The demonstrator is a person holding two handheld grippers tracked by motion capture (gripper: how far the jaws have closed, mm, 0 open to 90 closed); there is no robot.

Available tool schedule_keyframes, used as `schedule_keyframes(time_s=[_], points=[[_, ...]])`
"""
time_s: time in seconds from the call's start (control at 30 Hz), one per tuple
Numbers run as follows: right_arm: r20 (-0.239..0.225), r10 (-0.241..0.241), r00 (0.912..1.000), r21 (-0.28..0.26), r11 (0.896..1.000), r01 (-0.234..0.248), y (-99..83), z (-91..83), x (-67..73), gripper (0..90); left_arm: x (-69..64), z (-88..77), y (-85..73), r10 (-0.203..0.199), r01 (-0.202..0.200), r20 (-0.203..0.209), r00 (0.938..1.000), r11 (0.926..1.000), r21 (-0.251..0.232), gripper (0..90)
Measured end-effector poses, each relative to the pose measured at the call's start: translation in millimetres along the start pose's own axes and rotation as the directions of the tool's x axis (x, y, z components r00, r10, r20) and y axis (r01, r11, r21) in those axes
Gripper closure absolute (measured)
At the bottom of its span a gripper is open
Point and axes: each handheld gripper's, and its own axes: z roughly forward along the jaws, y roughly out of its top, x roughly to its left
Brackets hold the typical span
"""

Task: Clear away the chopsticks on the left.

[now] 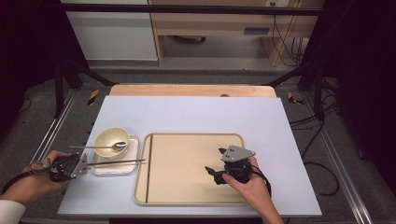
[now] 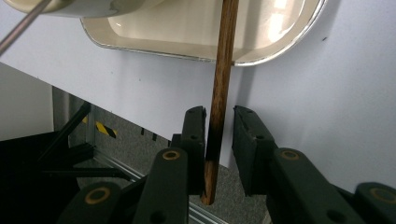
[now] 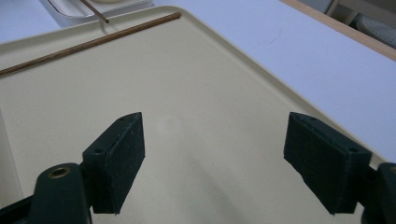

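Chopstick: While it lies between the jaws of the left hand-held gripper (image 2: 219,123), the chopstick (image 2: 220,88) shows as a thin, dark brown wooden stick; it touches the left pad, with a gap still open to the right pad, and its blunt end passes back beyond the pads.
Where it runs: from that hand-held gripper it reaches forward over the near rim of the small white dish (image 2: 280,44), its far tip ending at the left edge of the tray (image 1: 196,140).
Second chopstick: a matching stick (image 1: 148,173) lies inside the tray along its left side, well apart from the left hand-held gripper.
Just ahead of the left hand-held gripper: a cream bowl (image 1: 108,139) stands on the dish, with a metal spoon (image 1: 100,147) resting across it.
In the way: the dish rim under the stick.
Left hand-held gripper: at the table's (image 1: 196,112) left edge, pointing level toward the tray, jaws nearly together but not clenched on the stick.
Right hand-held gripper (image 3: 215,161): released, jaws wide with nothing between them, over the bare tray, the hand (image 1: 247,184) behind it.
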Motion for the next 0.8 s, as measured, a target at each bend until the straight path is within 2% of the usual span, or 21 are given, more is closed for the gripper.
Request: schedule_keyframes(time_s=[0.1, 0.27, 0.4, 0.5, 0.67, 0.8], points=[[-0.002, 0.001, 1.0000, 0.001, 1.000, -0.001, 0.0, -0.1, -0.1, 20.8, -0.7, -1.5, -1.7, 0.015, -0.015, -0.004, 0.9999, 0.9998, -0.013, 81.2], [-0.008, 0.001, 1.0000, 0.005, 1.000, -0.001, -0.2, 0.3, -0.1, 20.8, -5.4, -6.9, -3.0, 0.030, -0.031, -0.012, 0.9995, 0.9987, -0.041, 83.8], [-0.012, 0.003, 0.9999, 0.002, 1.000, -0.003, 0.5, 0.6, 0.6, 20.8, -8.7, -16.0, -4.2, 0.034, -0.036, -0.032, 0.9989, 0.9977, -0.058, 84.0], [-0.018, 0.003, 0.9998, 0.004, 1.000, -0.003, 1.7, -0.3, 1.3, 20.7, -13.8, -29.8, -1.9, 0.038, -0.043, -0.058, 0.9976, 0.9957, -0.082, 84.0], [-0.015, -0.017, 0.9997, 0.017, 1.000, 0.017, 8.1, -5.7, 2.9, 19.2, -23.4, -57.1, 17.0, 0.062, -0.076, -0.115, 0.9915, 0.9891, -0.126, 84.0], [-0.017, -0.039, 0.9991, 0.037, 0.999, 0.039, 17.9, -17.2, 3.3, 22.3, -30.0, -76.0, 45.9, 0.123, -0.147, -0.165, 0.9787, 0.9785, -0.145, 84.0]])
